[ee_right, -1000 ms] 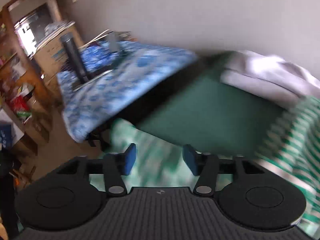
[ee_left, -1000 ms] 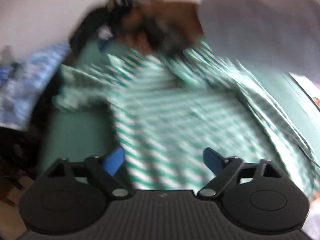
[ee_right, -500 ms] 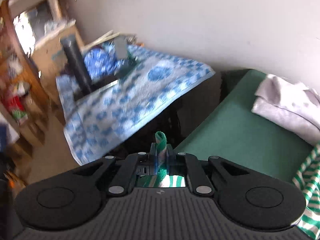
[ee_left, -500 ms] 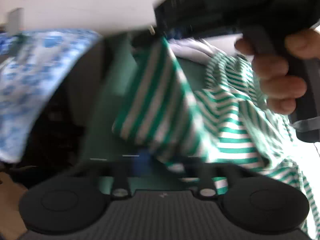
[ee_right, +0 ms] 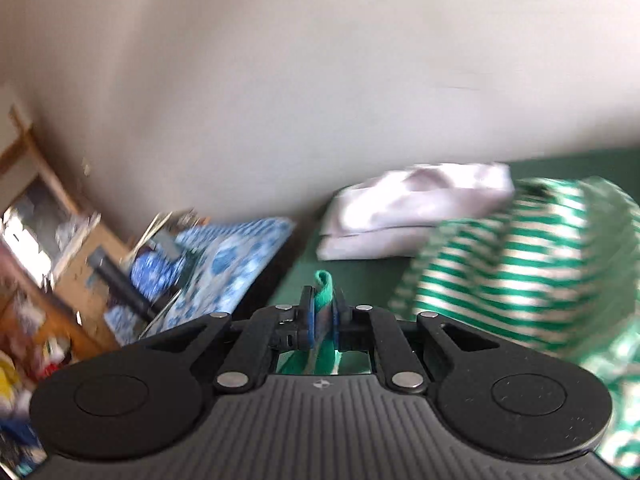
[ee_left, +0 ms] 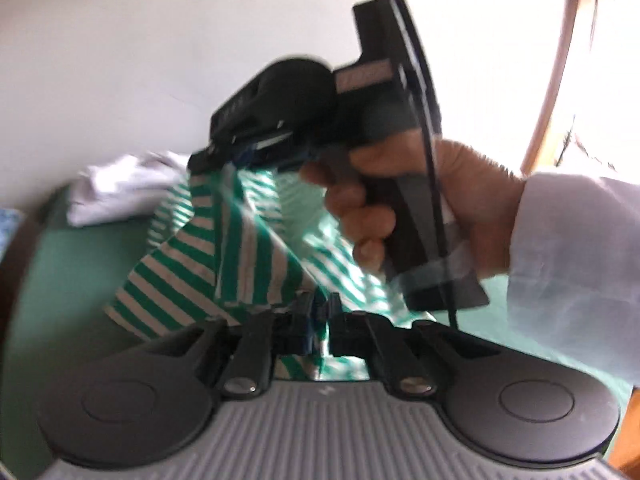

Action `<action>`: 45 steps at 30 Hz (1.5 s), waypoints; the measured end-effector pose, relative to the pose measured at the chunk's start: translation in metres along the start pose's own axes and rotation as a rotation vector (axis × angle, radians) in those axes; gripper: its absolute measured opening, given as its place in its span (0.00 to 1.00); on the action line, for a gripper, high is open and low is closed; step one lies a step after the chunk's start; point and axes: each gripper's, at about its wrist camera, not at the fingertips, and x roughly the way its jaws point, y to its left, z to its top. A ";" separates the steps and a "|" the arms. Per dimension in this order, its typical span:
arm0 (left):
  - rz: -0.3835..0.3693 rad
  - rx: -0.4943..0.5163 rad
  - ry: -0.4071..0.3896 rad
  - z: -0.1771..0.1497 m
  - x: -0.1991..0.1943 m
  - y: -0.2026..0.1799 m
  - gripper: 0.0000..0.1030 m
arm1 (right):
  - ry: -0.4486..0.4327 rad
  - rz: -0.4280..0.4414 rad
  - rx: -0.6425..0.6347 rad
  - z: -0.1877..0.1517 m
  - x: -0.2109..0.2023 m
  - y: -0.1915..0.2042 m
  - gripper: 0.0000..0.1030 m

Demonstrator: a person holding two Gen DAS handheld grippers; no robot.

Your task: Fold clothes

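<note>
Left gripper [ee_left: 320,318]: jaws closed tight on a fold of the green-and-white striped knit garment [ee_left: 240,256]. Right gripper [ee_right: 323,320]: jaws pinched on its green hem edge, which pokes up between the blue pads [ee_right: 309,322]. Garment is lifted above the green table surface [ee_left: 52,264], beside the folded white cloth pile [ee_right: 412,208].
</note>
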 end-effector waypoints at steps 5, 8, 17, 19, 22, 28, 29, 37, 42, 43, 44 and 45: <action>-0.014 0.096 0.131 -0.032 0.013 -0.040 0.40 | -0.047 -0.194 0.043 -0.020 -0.042 -0.074 0.34; 0.055 0.155 0.133 -0.059 -0.011 -0.057 0.57 | 0.003 -0.174 -0.022 -0.046 -0.056 -0.079 0.34; 0.376 0.103 0.261 -0.098 -0.006 -0.040 0.71 | 0.061 -0.120 -0.180 -0.084 -0.054 -0.079 0.44; 0.399 0.051 0.282 -0.102 -0.003 -0.040 0.71 | 0.029 -0.128 -0.166 -0.078 -0.059 -0.084 0.43; 0.438 -0.002 0.275 -0.102 -0.002 -0.042 0.58 | -0.018 -0.138 -0.145 -0.068 -0.067 -0.092 0.05; 0.413 -0.010 0.260 -0.096 0.006 -0.054 0.62 | -0.101 -0.181 -0.104 -0.052 -0.080 -0.111 0.05; 0.411 0.002 0.276 -0.097 0.009 -0.057 0.62 | -0.080 -0.216 -0.096 -0.055 -0.077 -0.118 0.06; 0.381 0.034 0.274 -0.103 -0.023 -0.070 0.81 | 0.049 -0.104 -0.007 -0.093 -0.123 -0.125 0.55; 0.447 0.000 0.323 -0.119 -0.034 -0.057 0.78 | 0.192 -0.030 -0.096 -0.136 -0.125 -0.101 0.19; 0.469 0.004 0.338 -0.122 -0.033 -0.054 0.76 | 0.196 -0.058 -0.125 -0.140 -0.124 -0.098 0.13; 0.481 -0.005 0.344 -0.125 -0.034 -0.051 0.74 | 0.178 -0.057 -0.123 -0.139 -0.131 -0.098 0.10; 0.481 -0.030 0.343 -0.127 -0.036 -0.048 0.73 | 0.155 -0.036 -0.096 -0.135 -0.141 -0.098 0.09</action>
